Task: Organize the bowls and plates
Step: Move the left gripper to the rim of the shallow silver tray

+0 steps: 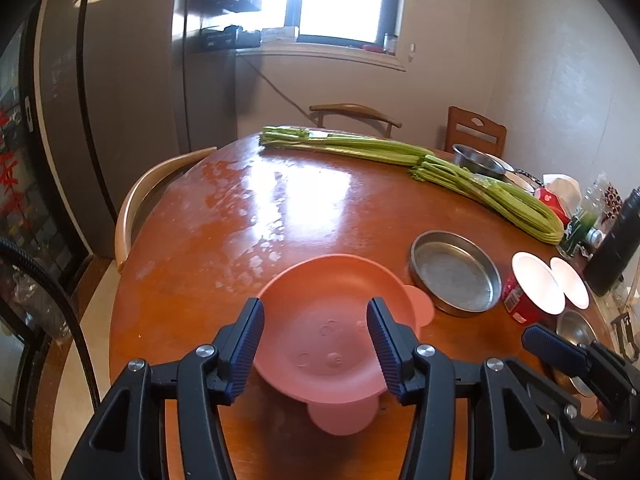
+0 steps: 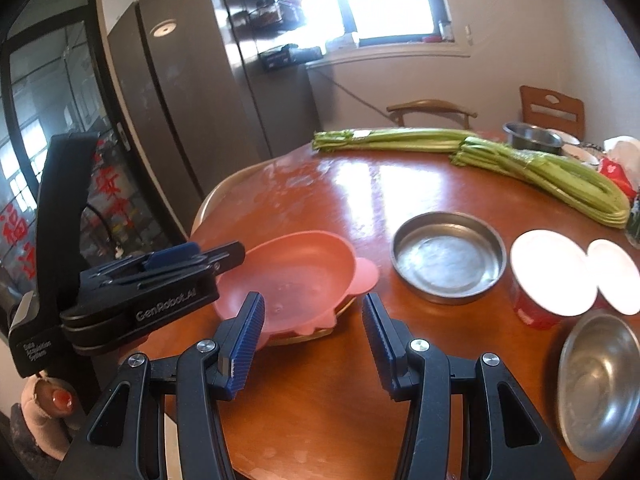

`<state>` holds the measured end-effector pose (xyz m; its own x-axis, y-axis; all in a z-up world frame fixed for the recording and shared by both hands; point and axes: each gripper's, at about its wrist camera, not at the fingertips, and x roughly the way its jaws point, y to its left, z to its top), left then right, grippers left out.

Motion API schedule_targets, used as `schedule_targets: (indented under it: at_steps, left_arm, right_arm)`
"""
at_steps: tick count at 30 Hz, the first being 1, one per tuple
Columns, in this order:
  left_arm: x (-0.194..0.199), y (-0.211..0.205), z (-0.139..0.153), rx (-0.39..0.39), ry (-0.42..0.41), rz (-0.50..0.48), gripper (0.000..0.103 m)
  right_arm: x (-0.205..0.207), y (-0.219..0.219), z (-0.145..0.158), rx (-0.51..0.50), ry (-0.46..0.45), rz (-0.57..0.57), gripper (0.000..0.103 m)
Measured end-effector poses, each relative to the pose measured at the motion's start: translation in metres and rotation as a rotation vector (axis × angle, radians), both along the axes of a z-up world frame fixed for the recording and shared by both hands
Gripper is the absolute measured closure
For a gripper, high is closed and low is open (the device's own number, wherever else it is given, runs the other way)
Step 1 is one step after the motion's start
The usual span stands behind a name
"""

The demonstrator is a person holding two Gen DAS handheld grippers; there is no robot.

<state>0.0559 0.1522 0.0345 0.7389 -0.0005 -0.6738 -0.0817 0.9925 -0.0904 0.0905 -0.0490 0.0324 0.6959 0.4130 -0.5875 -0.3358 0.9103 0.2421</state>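
A pink bear-shaped plate (image 1: 324, 320) lies on the round wooden table (image 1: 224, 248), resting on a flat yellowish plate (image 2: 316, 336) seen under its edge in the right wrist view. My left gripper (image 1: 316, 344) is open just above the pink plate (image 2: 296, 280), fingers either side of its middle. My right gripper (image 2: 314, 340) is open above the table at the pink plate's near right edge; it also shows in the left wrist view (image 1: 560, 356). A shallow steel pan (image 2: 448, 256) sits right of the pink plate. A steel bowl (image 2: 604, 380) lies at the right.
Two long celery bunches (image 1: 420, 164) lie across the far side. A red cup with white lid (image 2: 548, 276), a second white lid (image 2: 618, 276), a steel bowl (image 1: 478, 160) and a dark bottle (image 1: 618, 240) crowd the right. Chairs ring the table; a fridge (image 1: 120, 100) stands left.
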Motion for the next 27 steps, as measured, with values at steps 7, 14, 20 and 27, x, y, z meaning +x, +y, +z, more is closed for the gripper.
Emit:
schedule_targets:
  at_steps: [7,14,20,27]
  left_arm:
    - [-0.002,-0.026,0.013,0.033,-0.018,-0.046,0.050]
    - [-0.001,-0.049,0.020,0.062,-0.020,-0.079,0.049]
    - [0.002,-0.066,0.023,0.082,-0.016,-0.104,0.049]
    - [0.015,-0.083,0.020,0.086,0.003,-0.147,0.049]
  right_arm:
    - [-0.005,-0.025,0.008,0.028,-0.014,-0.050,0.050]
    - [-0.009,-0.053,0.013,0.058,-0.018,-0.102,0.050]
    - [-0.009,-0.074,0.011,0.078,-0.007,-0.143,0.050]
    - [-0.007,-0.097,0.002,0.098,0.026,-0.198,0.050]
